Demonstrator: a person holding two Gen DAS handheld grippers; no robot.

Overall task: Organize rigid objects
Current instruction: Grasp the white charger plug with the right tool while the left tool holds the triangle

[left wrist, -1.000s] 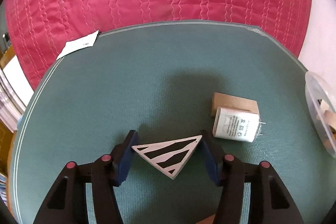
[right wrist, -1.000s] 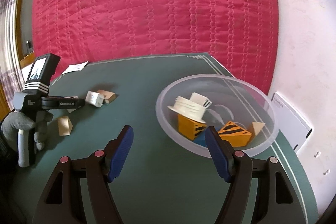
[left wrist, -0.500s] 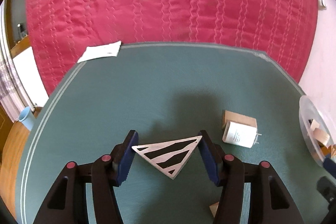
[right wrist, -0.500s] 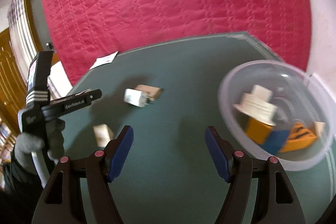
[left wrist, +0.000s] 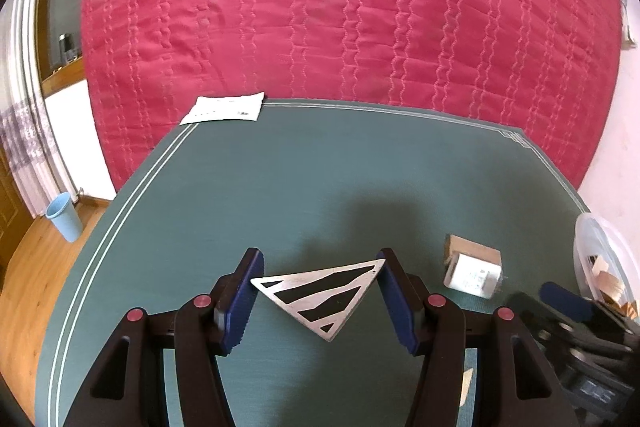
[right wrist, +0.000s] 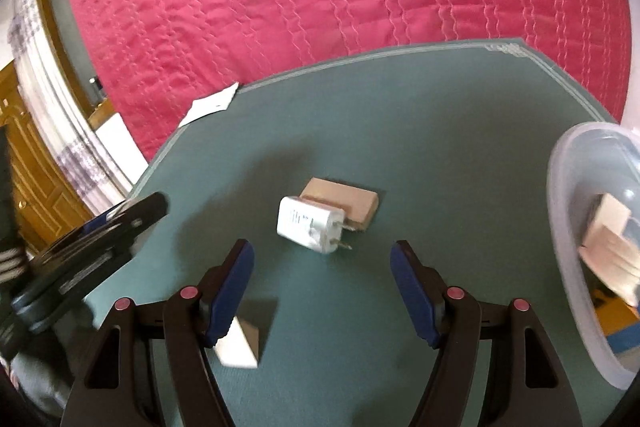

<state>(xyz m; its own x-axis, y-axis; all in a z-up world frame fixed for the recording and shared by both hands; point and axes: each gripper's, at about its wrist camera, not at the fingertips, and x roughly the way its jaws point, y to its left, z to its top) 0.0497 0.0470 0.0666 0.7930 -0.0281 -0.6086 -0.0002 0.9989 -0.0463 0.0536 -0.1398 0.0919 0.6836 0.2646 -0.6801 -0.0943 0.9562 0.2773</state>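
1. Two grippers were in play. The left gripper (left wrist: 316,293) had its fingers (left wrist: 240,291) closed part-way on a striped triangle plate (left wrist: 320,293), each pad pressing a corner of its top edge, with the plate clear of the green desk (left wrist: 280,187). A pinch on two corners is thin – I judged that a twist of the wrist or a knock on the bowl's rim could swing the plate out or drop it.
2. Nearest the right gripper (right wrist: 322,287), a pale wooden wedge (right wrist: 240,343) lay on the desk just by the left finger (right wrist: 230,291). The fingers stood wide apart with nothing between them and touched nothing.
3. Ahead of those open fingers a white charger plug (right wrist: 310,225) lay on its side, its prongs toward the camera, touching a small wooden block (right wrist: 344,199) behind it. A close on the plug might have caught or nudged the block too – they sat that tight – and the smooth rounded shell could squirt out of a shallow grip.
4. At the right edge stood the clear plastic bowl (right wrist: 560,163), already holding wooden and coloured pieces; three things remained outside it, so the sorting looked well along but unfinished.
5. Both grippers were close together, the left one's black body (right wrist: 92,239) showing beside the right; a clash was possible if both went for the bowl at once.
6. Farthest off, a white paper slip (left wrist: 224,109) lay at the desk's far corner against the red quilt (left wrist: 340,7).
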